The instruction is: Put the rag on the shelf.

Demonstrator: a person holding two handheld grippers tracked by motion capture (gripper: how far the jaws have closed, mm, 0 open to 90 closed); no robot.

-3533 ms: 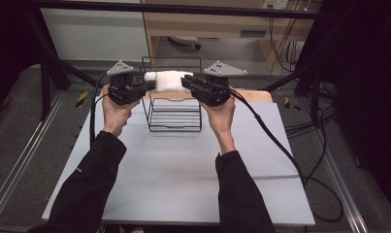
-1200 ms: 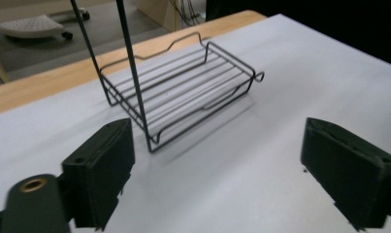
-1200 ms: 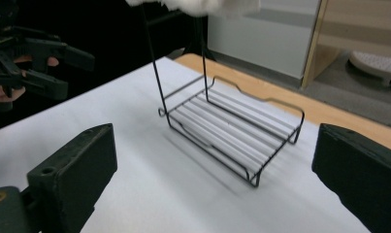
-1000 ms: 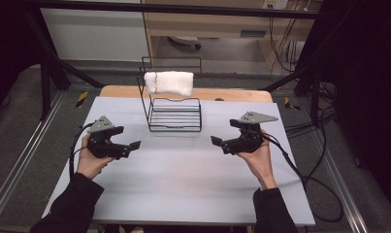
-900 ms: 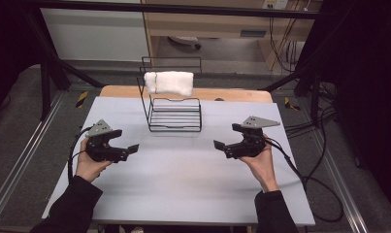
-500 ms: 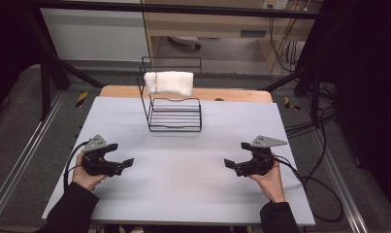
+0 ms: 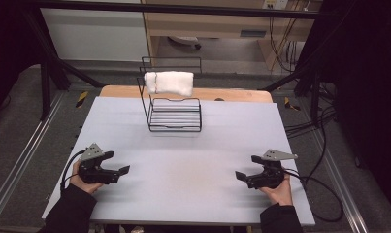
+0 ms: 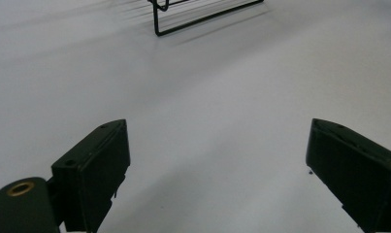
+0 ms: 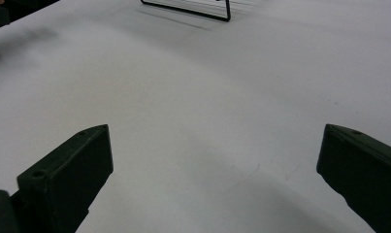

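Crosswise, white towel (image 7: 168, 82) over rack (image 7: 176, 114)

- The high view looks forward and down from above the person's side of the table (image 7: 183, 194), taking in the whole top with the wire rack (image 7: 175, 108) toward the far edge.
- Each gripper view sits low and close to the tabletop, facing that rack (image 8: 203, 12).
- All three views share the rack's base (image 9: 188, 9).

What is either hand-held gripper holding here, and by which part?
Nothing. The left hand-held gripper and right hand-held gripper are both open over the table; the white towel hangs on the wire rack.
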